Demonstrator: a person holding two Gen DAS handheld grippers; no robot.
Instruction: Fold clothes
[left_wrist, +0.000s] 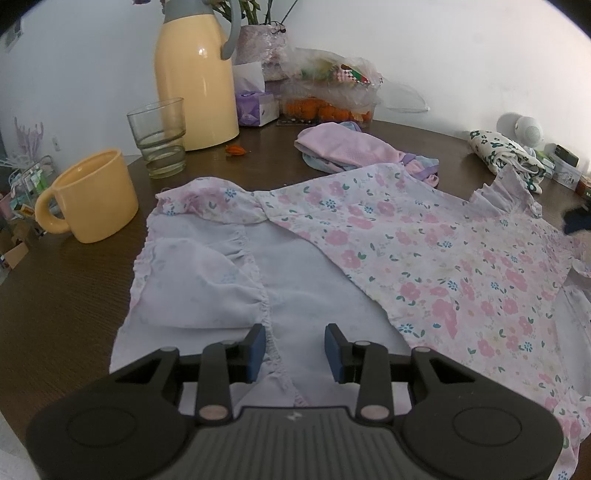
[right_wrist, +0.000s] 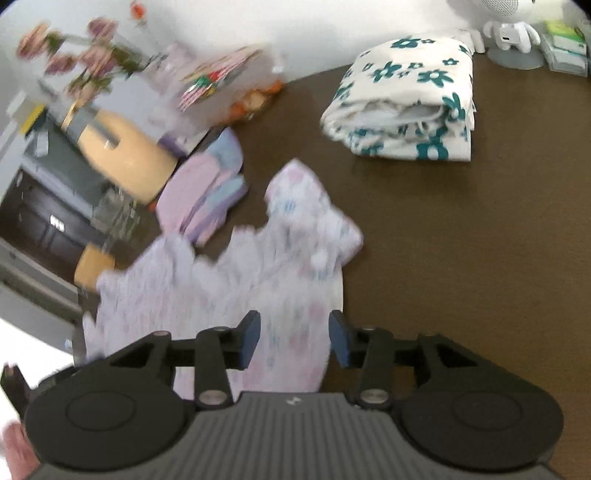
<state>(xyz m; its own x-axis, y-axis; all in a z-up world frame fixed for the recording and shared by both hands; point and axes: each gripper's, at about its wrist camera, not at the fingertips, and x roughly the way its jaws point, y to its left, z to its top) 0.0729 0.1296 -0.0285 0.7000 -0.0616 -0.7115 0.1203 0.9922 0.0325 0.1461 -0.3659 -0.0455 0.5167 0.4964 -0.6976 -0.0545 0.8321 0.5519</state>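
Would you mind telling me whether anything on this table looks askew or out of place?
The pink floral garment lies unevenly: one part is turned over, showing its pale inside, with the edge running diagonally. Nothing looks spilled or damaged.

The left wrist view sits low and close over the floral garment (left_wrist: 424, 258), facing across the brown table (left_wrist: 55, 314) toward the wall, thermos (left_wrist: 195, 77) and mug (left_wrist: 92, 195). The right wrist view looks down more steeply, tilted and motion-blurred. Both views share the garment, the thermos, the pink folded clothes (right_wrist: 207, 192) and the teal-flowered bundle (right_wrist: 406, 99).
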